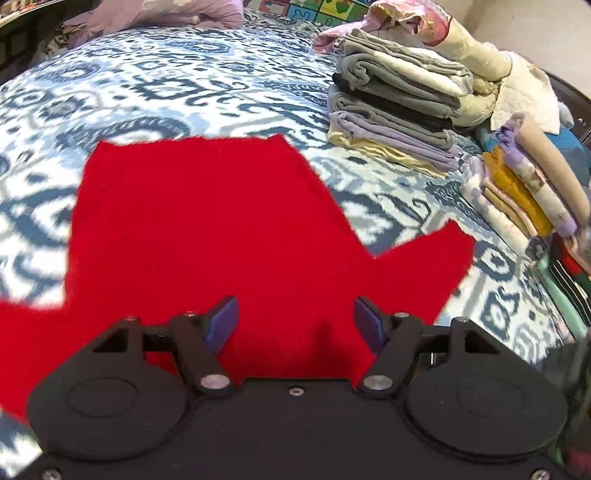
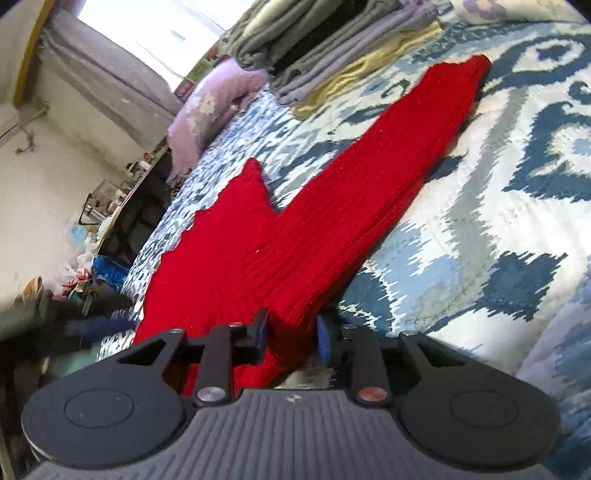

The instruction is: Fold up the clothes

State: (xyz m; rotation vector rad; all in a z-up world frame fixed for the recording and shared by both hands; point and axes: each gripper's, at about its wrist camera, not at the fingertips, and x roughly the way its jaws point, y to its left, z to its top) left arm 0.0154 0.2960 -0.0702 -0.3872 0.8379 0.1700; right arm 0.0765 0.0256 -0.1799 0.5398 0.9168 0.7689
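Two grippers work over one red knitted sweater [image 1: 199, 221] spread flat on a bed. The left gripper [image 1: 294, 325] hovers above the sweater's near edge with its blue-padded fingers [image 1: 224, 320] spread wide apart, nothing between them but a small raised pucker of red knit below. The right gripper [image 2: 291, 334] has its fingers drawn close on a bunched fold of the same sweater [image 2: 295, 236] near the shoulder, with red knit filling the narrow gap between the pads.

From the right wrist view, one sleeve [image 2: 417, 140] runs out straight and ribbed away from the pinch, its cuff ending just beside a stack of folded clothes [image 2: 332, 44]. From the left wrist view, the body of the sweater lies open toward the far side, and a sleeve [image 1: 424, 266] sticks out to the right.

Under it all is a bedspread [image 1: 184, 85] in a blue and white pattern. The grey, lilac and pale yellow stack [image 1: 395, 107] sits to the right, a second smaller pile [image 1: 524, 188] nearer the edge, and a lilac pillow [image 1: 166, 13] at the far end.
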